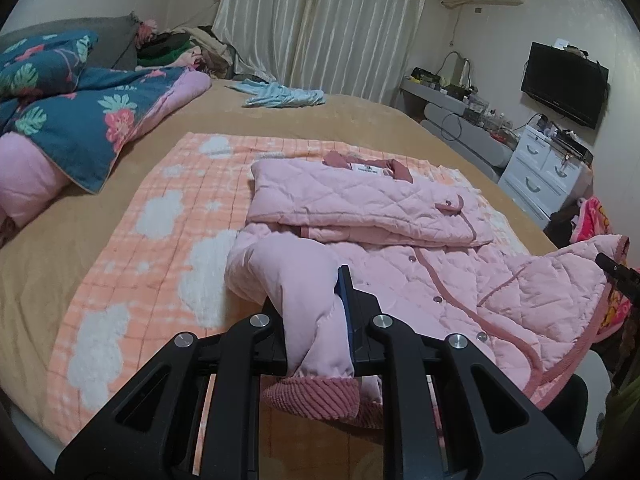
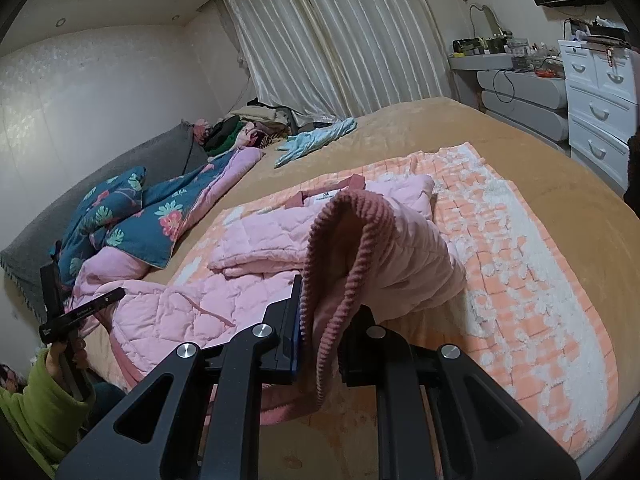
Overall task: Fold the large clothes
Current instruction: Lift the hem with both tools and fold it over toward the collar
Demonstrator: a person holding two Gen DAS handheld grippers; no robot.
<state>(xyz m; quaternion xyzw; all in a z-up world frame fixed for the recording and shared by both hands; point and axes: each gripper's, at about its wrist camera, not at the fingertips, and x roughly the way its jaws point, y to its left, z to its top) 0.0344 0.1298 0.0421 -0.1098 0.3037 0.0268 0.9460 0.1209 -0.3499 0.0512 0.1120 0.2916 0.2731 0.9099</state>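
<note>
A pink quilted jacket (image 1: 420, 264) lies front-up on an orange-and-white checked blanket (image 1: 160, 216), its sleeves folded across the chest below the collar label (image 1: 368, 168). My left gripper (image 1: 312, 308) is shut on the jacket's near left bottom corner and holds it off the blanket, with the ribbed hem (image 1: 316, 396) hanging under the fingers. My right gripper (image 2: 328, 304) is shut on the other bottom corner, and the ribbed hem (image 2: 352, 232) arches up over it. The right wrist view shows the left gripper (image 2: 106, 300) held by a hand in a green sleeve (image 2: 36, 404).
The blanket covers a tan bed (image 1: 360, 120). A teal floral quilt (image 1: 80, 112) lies at the left, and a light blue garment (image 1: 280, 94) and a clothes pile (image 1: 180, 48) sit near the curtain. White drawers (image 1: 544, 172) and a wall TV (image 1: 564, 84) stand at the right.
</note>
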